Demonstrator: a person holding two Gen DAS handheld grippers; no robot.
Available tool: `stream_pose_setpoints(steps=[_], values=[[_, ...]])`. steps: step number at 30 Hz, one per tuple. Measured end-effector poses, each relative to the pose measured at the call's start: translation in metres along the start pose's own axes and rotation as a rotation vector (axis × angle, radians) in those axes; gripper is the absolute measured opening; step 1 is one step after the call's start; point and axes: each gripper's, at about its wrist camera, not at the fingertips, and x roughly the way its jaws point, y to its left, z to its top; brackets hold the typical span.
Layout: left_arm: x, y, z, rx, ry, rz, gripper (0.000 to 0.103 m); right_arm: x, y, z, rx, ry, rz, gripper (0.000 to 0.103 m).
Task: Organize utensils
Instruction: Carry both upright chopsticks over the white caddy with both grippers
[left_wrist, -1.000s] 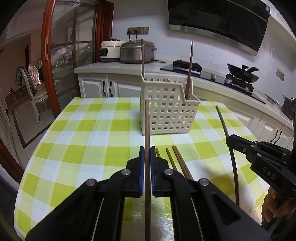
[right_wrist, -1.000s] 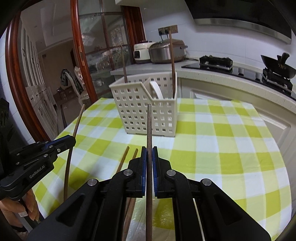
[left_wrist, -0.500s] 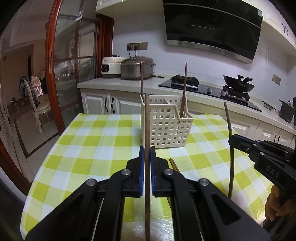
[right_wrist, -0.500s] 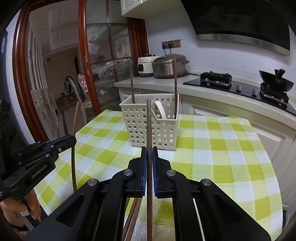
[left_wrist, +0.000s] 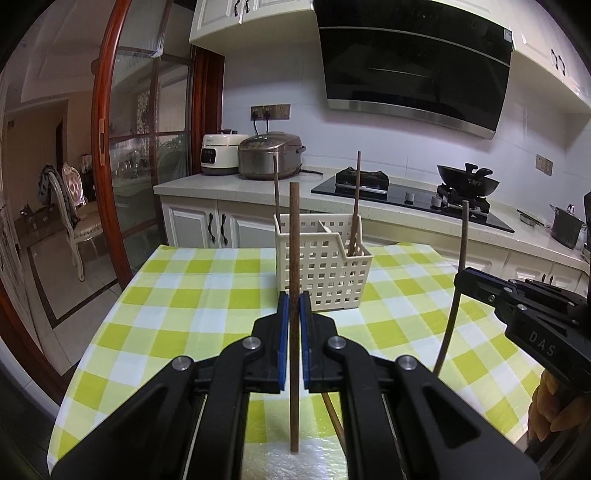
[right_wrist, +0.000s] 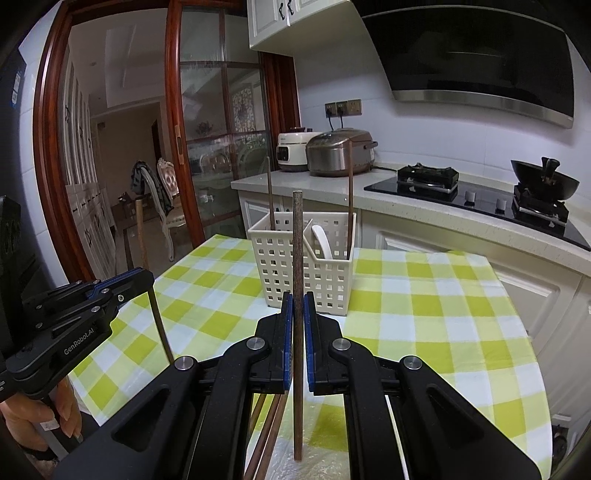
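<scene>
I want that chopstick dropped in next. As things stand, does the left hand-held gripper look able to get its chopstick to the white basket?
Probably yes. The left hand-held gripper is shut on a chopstick held upright, and the basket stands straight ahead with only bare tablecloth between them. Its top is open.

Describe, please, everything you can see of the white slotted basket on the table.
The basket is cream plastic with square-holed walls, standing upright on the checked tablecloth toward the table's far edge. A slanted divider splits it into compartments. Two brown chopsticks stand inside, one at each end, and a white spoon leans in the right compartment. No gripper touches it.
</scene>
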Motion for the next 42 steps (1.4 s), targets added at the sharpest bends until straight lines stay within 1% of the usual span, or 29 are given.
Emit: stream_pose_setpoints(steps=[3,11,21,29,33,39,42], values=[[-0.005,-0.001,0.003,0.002,-0.016,0.001,0.006,-0.003,-0.001,0.002,-0.002,-0.014,-0.003,0.007],[-0.003,-0.006,0.012,0.02,-0.03,-0.005,0.006,0.0,-0.002,0.004,-0.012,-0.018,-0.005,0.007],[0.003,-0.01,0.031,0.058,-0.019,-0.044,0.006,0.009,0.001,0.031,-0.073,-0.072,-0.026,0.007],[0.01,-0.008,0.075,0.081,-0.048,-0.064,0.006,0.019,0.001,0.062,-0.123,-0.103,-0.026,0.007],[0.018,-0.01,0.101,0.095,-0.065,-0.071,0.006,0.03,-0.004,0.086,-0.12,-0.118,-0.015,0.007],[0.038,-0.007,0.16,0.083,-0.095,-0.085,0.006,0.051,-0.011,0.125,-0.137,-0.139,-0.037,0.007],[0.048,-0.007,0.186,0.089,-0.122,-0.07,0.006,0.063,-0.016,0.144,-0.133,-0.158,-0.047,0.007]])
